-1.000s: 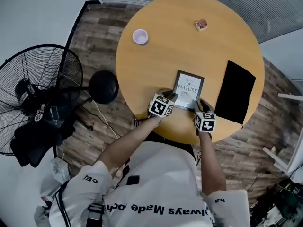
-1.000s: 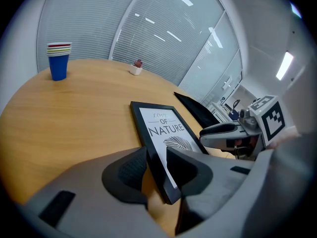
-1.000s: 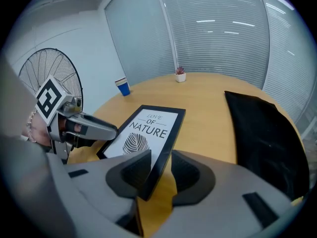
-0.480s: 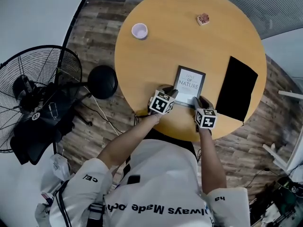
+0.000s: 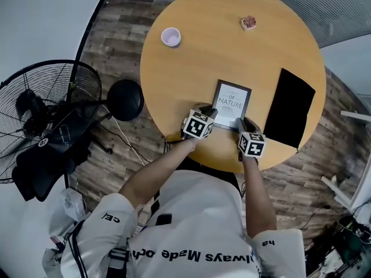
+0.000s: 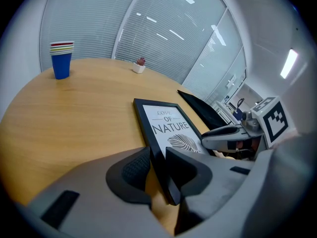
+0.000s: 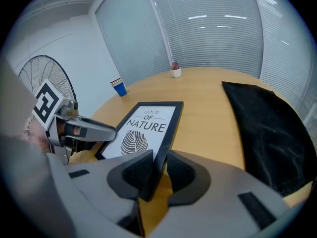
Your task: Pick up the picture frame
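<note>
Wood-plank floor all round, with a round light-wood table (image 5: 191,80) in the middle and a black pedestal fan (image 5: 49,120) standing off its left side.

I see the black-bordered picture frame with a white "LOVE OF NATURE" leaf print (image 5: 232,103) close to the table's near edge, a bit right of centre, with its long sides running away from me.

I have both grippers on its near end. The left gripper (image 5: 210,116) is clamped on the frame's left border by the near corner. In the left gripper view one jaw sits outside the border and the other over the print, pinched tight. The right gripper (image 5: 239,123) is clamped the same way on the right border by the other near corner, jaws narrow on the black edge.

I can't tell whether the frame is off the tabletop or resting on it.

A flat black rectangular cloth (image 5: 290,110) lies just right of the frame, reaching the table's right edge. A stack of paper cups, blue one at the bottom (image 6: 61,59), stands by the far left edge. A tiny potted plant in a white pot (image 5: 248,22) sits near the far edge.
</note>
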### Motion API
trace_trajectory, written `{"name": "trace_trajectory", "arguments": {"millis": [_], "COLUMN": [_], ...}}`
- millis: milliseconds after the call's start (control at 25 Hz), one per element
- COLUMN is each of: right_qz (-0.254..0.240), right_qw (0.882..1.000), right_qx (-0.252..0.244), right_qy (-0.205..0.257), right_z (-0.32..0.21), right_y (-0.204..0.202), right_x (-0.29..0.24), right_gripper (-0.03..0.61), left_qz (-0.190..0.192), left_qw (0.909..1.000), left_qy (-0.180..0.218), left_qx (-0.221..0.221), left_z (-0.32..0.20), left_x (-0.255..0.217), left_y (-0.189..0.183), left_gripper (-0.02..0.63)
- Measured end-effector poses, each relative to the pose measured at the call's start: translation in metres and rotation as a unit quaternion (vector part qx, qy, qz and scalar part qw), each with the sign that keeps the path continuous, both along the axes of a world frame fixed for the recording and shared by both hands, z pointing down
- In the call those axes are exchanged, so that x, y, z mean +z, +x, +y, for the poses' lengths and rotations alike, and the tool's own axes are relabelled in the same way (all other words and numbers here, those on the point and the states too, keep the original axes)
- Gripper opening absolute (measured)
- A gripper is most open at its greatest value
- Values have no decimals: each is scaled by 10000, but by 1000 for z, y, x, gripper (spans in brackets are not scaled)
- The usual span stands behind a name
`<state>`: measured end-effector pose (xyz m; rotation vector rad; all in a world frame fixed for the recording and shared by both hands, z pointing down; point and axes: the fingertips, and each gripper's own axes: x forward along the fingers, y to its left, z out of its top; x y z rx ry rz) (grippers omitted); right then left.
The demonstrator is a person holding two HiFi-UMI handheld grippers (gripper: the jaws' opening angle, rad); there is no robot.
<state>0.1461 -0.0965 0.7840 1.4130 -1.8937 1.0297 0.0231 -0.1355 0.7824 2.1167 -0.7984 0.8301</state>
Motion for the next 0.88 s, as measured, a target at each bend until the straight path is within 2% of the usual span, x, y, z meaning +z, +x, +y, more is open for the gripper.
{"name": "trace_trajectory", "arguments": {"millis": [880], "right_qz": [18], "right_qw": [9989], "right_qx": [167], "right_qy": [440], "right_z": [-16], "right_y": [2], "right_x": [-49], "right_gripper": [103], "left_qz": [114], "left_qw": [9990], "left_qy": [428], "left_qx": [23], "left_z": [-18], "left_x": [-51], "left_y": [3], "left_gripper": [104]}}
